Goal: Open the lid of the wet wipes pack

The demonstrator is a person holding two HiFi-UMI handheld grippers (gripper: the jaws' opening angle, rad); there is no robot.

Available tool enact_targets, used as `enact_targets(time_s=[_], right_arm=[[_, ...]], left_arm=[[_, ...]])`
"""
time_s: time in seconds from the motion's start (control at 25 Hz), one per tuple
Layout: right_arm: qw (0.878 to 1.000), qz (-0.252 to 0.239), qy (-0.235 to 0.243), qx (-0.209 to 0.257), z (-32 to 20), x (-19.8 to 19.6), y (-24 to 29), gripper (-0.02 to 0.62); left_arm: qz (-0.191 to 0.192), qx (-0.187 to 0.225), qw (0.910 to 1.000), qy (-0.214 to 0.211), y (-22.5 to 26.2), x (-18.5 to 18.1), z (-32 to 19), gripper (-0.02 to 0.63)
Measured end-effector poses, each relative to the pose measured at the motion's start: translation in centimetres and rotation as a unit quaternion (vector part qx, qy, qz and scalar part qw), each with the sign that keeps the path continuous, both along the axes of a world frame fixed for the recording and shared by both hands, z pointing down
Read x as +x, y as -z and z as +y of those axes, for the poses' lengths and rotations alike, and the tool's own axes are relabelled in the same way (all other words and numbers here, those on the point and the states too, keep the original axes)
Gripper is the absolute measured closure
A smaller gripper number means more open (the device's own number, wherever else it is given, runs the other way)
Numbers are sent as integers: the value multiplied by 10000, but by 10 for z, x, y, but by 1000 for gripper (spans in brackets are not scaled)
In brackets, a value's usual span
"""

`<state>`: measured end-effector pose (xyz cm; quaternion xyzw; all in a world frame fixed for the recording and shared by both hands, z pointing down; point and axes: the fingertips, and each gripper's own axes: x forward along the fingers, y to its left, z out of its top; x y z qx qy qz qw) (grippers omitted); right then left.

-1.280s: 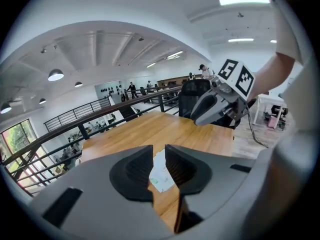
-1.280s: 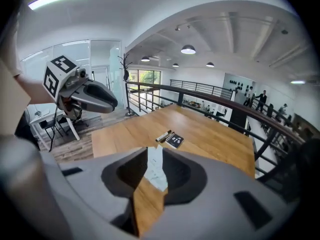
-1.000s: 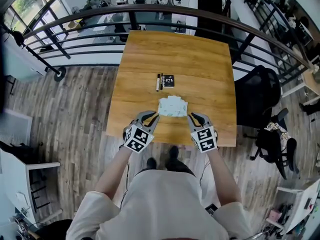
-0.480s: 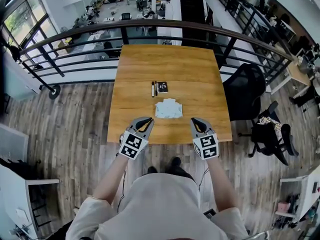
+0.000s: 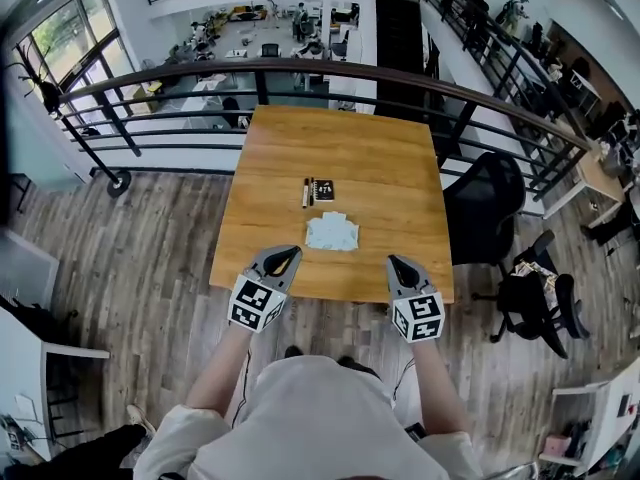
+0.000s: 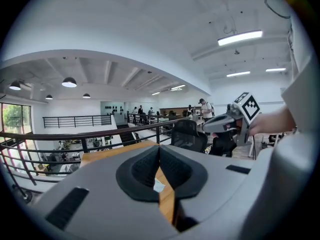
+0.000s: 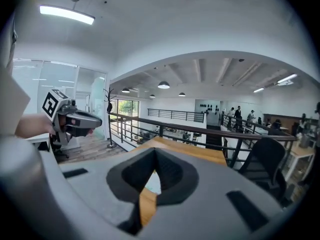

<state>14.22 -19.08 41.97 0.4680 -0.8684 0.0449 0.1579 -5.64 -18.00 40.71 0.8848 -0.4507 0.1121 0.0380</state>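
The wet wipes pack [image 5: 332, 232] lies flat on the table [image 5: 380, 158], on its near half and roughly midway between the side edges; at this size its lid cannot be made out. Nearest the person, both grippers are held over the table's near edge, clear of the pack and well apart from each other, with the pack beyond and between them. The left gripper [image 5: 285, 256] sits at the near-left part of that edge. Its jaws have just finished closing, and its own view shows the pads pressed together with nothing between them. The right gripper [image 5: 398, 264] sits at the near-right part of the edge, likewise with pads pressed together and empty. Neither gripper touches the pack or the table top. Beyond the pack, toward the table's middle, a marker pen [image 5: 306, 192] lies lengthwise. A small black box [image 5: 324, 190] lies just beside it on the right, and both are apart from the pack. At the table's right side stands a black office chair [image 5: 480, 208]. Past the table's far edge runs a curved dark railing [image 5: 300, 68].
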Motion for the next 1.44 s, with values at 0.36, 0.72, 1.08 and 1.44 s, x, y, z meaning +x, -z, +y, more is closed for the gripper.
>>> enact_targets(time_s=[0.36, 0.72, 1.08, 1.44], right_arm=[[9993, -256, 206, 193, 1, 33, 27, 592], [9988, -223, 310, 292, 1, 44, 31, 594], [9987, -291, 288, 310, -2, 39, 36, 594], [9983, -279, 318, 393, -9, 27, 43, 594]], left_arm=[[451, 142, 9985, 279, 25, 28, 14, 612], [437, 188, 9984, 312, 28, 39, 15, 612], [443, 143, 9984, 329, 26, 33, 15, 612], [457, 204, 9981, 352, 30, 21, 9, 612]])
